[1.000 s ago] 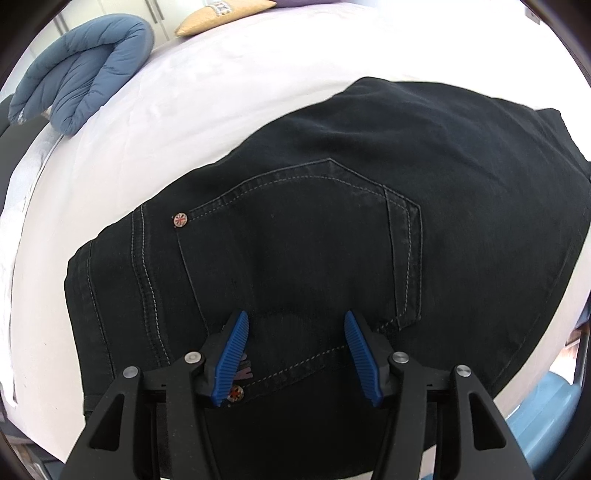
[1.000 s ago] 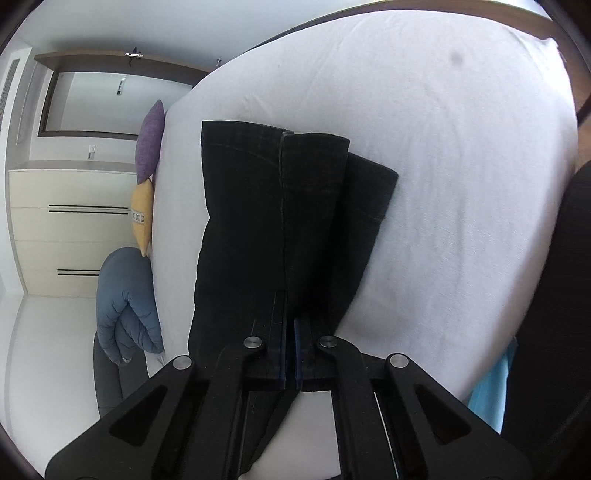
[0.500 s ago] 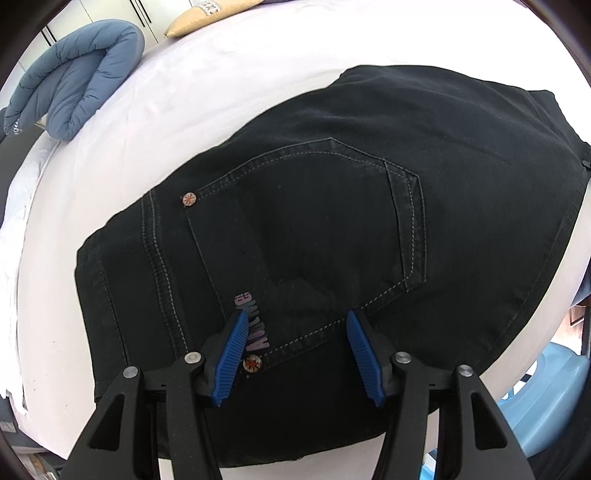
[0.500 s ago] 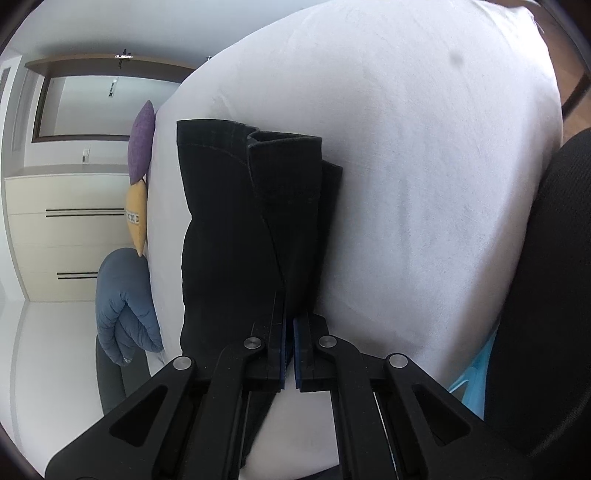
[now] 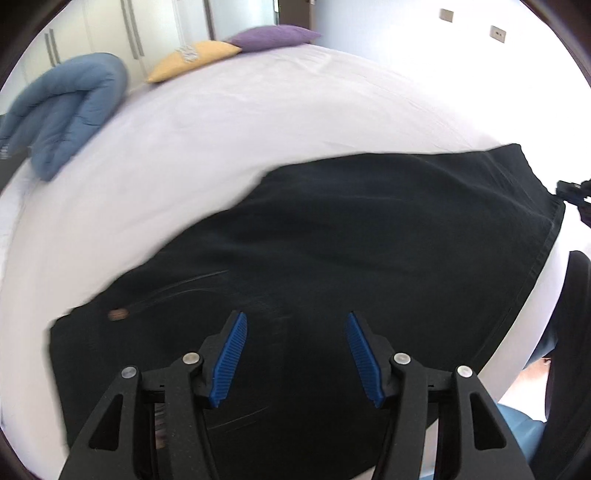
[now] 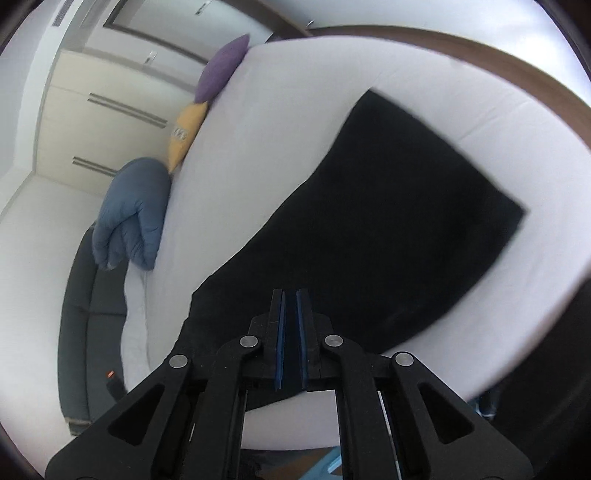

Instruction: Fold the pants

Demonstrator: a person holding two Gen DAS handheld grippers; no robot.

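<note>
The black pants (image 5: 369,258) lie folded flat on the white bed (image 5: 258,122). My left gripper (image 5: 293,350) is open and empty, its blue pads (image 5: 229,362) held just above the waist end near a rivet (image 5: 118,314). In the right wrist view the pants (image 6: 388,229) form a dark slab across the bed (image 6: 295,110). My right gripper (image 6: 290,343) has its jaws nearly closed with a narrow gap, at the near edge of the fabric; whether cloth sits between the pads is not clear.
A folded blue duvet (image 5: 66,107), a yellow pillow (image 5: 192,59) and a purple pillow (image 5: 273,35) lie at the far side of the bed. Cupboards (image 6: 92,122) stand behind. A dark sofa (image 6: 85,317) sits beside the bed. A blue bin (image 5: 517,428) stands below the bed edge.
The left gripper has tilted up and pulled back, so the far bed shows. The right gripper has swung and its jaws have parted slightly; the leg end now lies flat.
</note>
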